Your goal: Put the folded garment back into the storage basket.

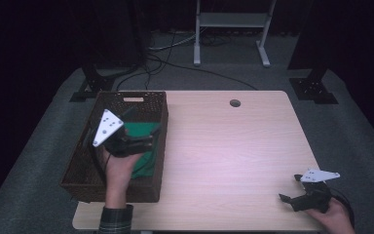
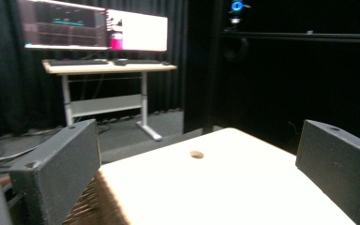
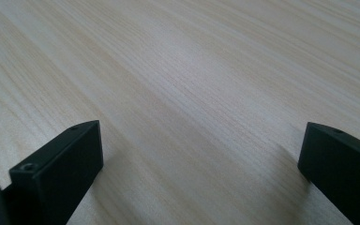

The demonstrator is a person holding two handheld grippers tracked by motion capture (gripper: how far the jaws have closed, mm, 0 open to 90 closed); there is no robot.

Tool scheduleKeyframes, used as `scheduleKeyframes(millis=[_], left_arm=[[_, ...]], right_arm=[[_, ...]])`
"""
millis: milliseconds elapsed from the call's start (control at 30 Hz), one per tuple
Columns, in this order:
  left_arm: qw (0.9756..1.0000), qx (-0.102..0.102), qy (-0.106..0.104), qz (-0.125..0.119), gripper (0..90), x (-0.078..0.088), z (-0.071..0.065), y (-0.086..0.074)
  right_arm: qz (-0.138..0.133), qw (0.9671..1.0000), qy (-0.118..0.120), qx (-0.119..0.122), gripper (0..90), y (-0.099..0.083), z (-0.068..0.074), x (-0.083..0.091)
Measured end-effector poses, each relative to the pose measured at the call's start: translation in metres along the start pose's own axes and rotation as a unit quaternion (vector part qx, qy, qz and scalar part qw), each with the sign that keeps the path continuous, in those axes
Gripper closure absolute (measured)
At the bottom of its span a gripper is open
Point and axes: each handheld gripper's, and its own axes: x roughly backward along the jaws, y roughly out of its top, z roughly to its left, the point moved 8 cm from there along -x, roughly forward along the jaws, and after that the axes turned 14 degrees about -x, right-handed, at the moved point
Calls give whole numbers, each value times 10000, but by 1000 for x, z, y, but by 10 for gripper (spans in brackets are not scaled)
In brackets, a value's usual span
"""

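A dark brown wicker basket (image 1: pixel 112 190) stands at the left end of the light wooden table (image 1: pixel 224 146). A green cloth (image 1: pixel 148 163) lies inside it. My left gripper (image 1: pixel 148 134) is held above the basket, pointing right across the table, open with nothing between its jaws. In the left gripper view the left gripper (image 2: pixel 199 173) looks over the basket's edge (image 2: pixel 91 206) and the tabletop (image 2: pixel 225 183). My right gripper (image 1: pixel 290 188) rests low at the table's front right corner, open. In the right gripper view the right gripper (image 3: pixel 199 168) has bare wood (image 3: pixel 192 93) between its jaws.
A round cable hole (image 1: pixel 234 103) sits near the table's far edge. Beyond the table is a white-legged desk (image 1: pixel 231 29) with cables on the floor. The left gripper view shows that desk (image 2: pixel 108 65) carrying lit monitors. Black stand bases (image 1: pixel 314 87) flank the table.
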Motion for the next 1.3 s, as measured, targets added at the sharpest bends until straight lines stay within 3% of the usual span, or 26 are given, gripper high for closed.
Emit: scheduleKeyframes(millis=[267,600,767,1300], left_arm=[[9992,-124,-359,-113,0,-34,-55,1],[9963,-90,-860,2,0,-64,-110,-25],[9952,-36,-978,5,0,-69,-127,-40],[9931,91,-1151,196,0,-70,-155,-103]], right_arm=[[-2,10000,0,1,0,0,0,0],[0,10000,2,4,0,0,0,0],[3,10000,16,16,0,0,0,0],[5,10000,19,21,0,0,-1,0]])
